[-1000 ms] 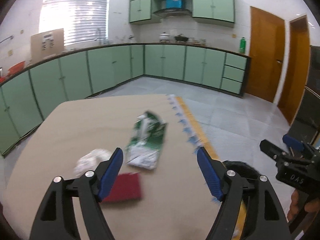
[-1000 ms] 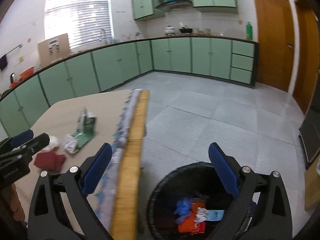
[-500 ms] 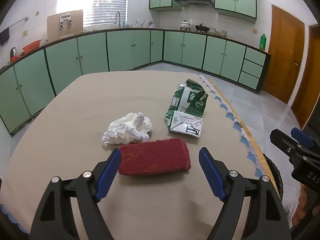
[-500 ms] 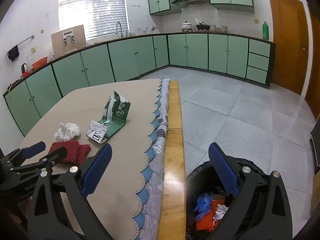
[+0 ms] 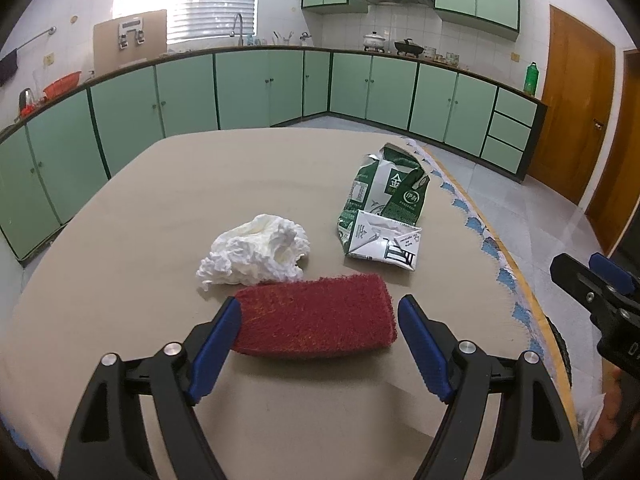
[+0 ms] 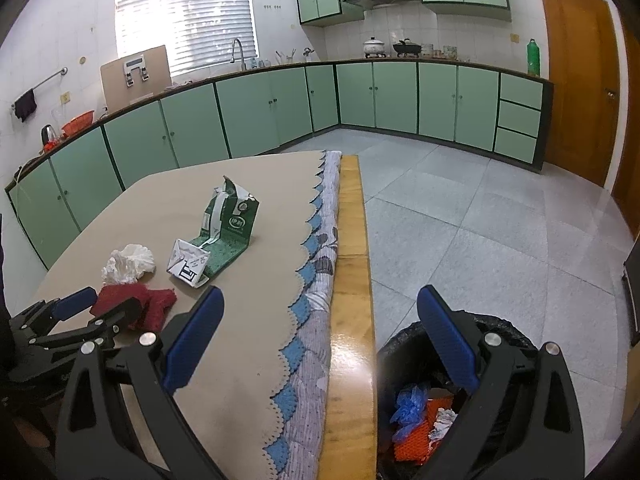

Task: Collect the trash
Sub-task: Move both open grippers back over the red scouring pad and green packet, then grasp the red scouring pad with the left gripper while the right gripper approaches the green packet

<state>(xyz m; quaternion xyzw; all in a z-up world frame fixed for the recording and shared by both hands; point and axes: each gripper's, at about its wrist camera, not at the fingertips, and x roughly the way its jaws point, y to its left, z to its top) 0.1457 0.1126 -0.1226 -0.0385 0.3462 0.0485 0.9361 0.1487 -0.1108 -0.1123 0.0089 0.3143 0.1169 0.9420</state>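
Note:
A red scouring pad (image 5: 316,320) lies on the beige table cloth (image 5: 192,184), and my left gripper (image 5: 319,308) stands open around it, one blue finger at each end. Behind the pad sits a crumpled white tissue (image 5: 256,252), with a crushed green and white milk carton (image 5: 384,208) to its right. In the right wrist view the red pad (image 6: 156,304), the tissue (image 6: 130,264) and the carton (image 6: 224,232) lie to the left, with the left gripper (image 6: 88,308) at the pad. My right gripper (image 6: 319,296) is open and empty above the table's edge.
A black trash bin (image 6: 460,324) stands on the tiled floor beside the table and holds blue, orange and white scraps. The table's wooden edge (image 6: 352,240) runs between bin and cloth. Green cabinets line the far walls. The right gripper (image 5: 592,280) shows at the right.
My left gripper swung left from the table's edge and sank toward the red pad, which now lies between its fingers. The right gripper shifted from over the bin toward the table's edge.

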